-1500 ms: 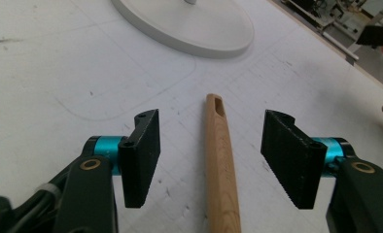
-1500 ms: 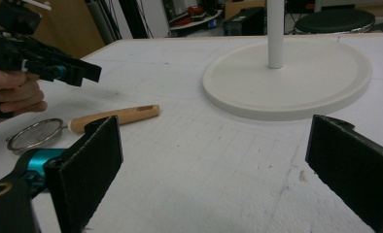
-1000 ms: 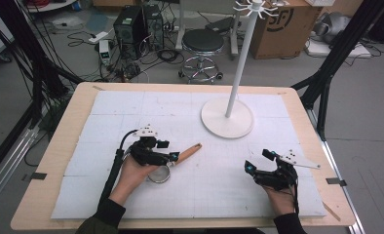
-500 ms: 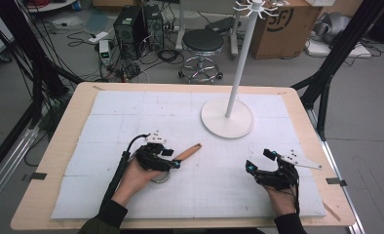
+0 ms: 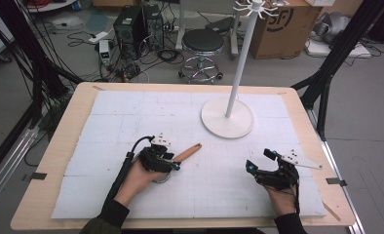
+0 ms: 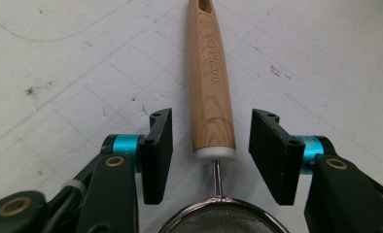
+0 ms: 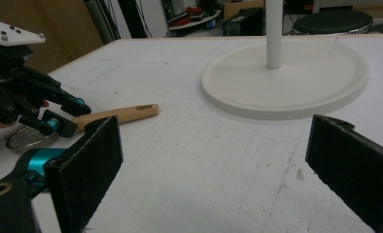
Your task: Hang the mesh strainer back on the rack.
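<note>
1. Cables, a black stool (image 5: 202, 43) and a cardboard box (image 5: 286, 27) are cluttering the floor beyond the table (image 5: 78, 105), which is carrying a white gridded mat and a white stand (image 5: 227, 117) with a round base.
2. Lying on the mat, well to the near left of the stand, is a small strainer (image 6: 212, 87) with a wooden handle pointing toward the stand's base and a wire-mesh bowl at the person's end.
3. Hovering over it, the left tool (image 6: 212, 145) has just been closing its jaws; they are standing half spread on either side of the handle's lower end, not yet touching the wood.
4. Sitting to the near right of the stand, the right tool (image 5: 264, 168) is resting with its jaws spread wide and nothing between them.
5. The risk I am seeing: the jaws are bracketing the very end of the handle, beside the thin wire neck. If the pads close there, I think the tapered wood may be slipping out, or the heavier mesh bowl may be tipping the strainer as it is lifted.
6. As for containers, the strainer's mesh bowl is looking empty as far as its visible part tells, and the stand's base is carrying nothing.
</note>
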Demonstrator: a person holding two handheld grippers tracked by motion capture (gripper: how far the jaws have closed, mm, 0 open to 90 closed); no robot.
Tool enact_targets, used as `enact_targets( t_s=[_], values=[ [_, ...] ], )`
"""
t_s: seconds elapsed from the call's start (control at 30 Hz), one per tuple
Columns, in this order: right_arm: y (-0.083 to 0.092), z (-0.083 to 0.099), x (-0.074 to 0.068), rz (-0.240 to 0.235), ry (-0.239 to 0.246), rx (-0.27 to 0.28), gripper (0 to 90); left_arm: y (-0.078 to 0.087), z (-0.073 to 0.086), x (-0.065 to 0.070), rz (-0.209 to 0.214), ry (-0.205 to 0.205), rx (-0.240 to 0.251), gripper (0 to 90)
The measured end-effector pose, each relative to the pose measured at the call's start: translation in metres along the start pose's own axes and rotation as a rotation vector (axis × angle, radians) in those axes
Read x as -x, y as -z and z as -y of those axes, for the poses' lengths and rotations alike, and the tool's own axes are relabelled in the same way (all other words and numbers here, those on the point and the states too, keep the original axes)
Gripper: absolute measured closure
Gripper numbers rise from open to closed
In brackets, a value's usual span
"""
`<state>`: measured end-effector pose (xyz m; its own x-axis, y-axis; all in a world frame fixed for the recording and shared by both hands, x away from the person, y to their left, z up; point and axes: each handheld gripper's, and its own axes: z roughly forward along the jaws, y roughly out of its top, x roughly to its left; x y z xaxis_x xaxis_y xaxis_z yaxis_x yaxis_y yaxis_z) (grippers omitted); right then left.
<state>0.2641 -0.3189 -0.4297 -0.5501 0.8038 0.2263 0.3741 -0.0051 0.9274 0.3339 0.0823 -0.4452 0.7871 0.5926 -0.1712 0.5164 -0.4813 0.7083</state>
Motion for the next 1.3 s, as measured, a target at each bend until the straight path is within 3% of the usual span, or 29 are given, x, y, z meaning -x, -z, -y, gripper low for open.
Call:
enact_targets(
  t_s=[0.4, 0.63, 0.73, 0.83, 1.07, 1.3],
  values=[
    [0.003, 0.000, 0.002, 0.005, -0.001, 0.009, 5.5, -0.010, -0.009, 0.007, -0.033, -0.020, -0.013, 54.6],
    [0.003, 0.000, 0.002, 0.007, -0.002, 0.008, 5.5, -0.012, -0.011, 0.012, -0.094, -0.057, -0.044, 58.9],
    [0.003, 0.000, 0.002, 0.007, -0.001, 0.009, 5.5, -0.013, -0.011, 0.013, -0.101, -0.041, -0.042, 62.3],
    [0.003, 0.000, 0.002, 0.007, 0.002, 0.010, 5.5, -0.013, -0.011, 0.014, -0.117, -0.057, -0.047, 64.1],
    [0.003, 0.000, 0.000, 0.005, 0.001, 0.009, 5.5, -0.014, -0.011, 0.016, -0.133, -0.065, -0.046, 67.5],
    [0.003, 0.000, 0.001, 0.004, -0.001, 0.002, 5.5, -0.013, -0.010, 0.014, -0.121, -0.071, -0.037, 69.6]
  ],
)
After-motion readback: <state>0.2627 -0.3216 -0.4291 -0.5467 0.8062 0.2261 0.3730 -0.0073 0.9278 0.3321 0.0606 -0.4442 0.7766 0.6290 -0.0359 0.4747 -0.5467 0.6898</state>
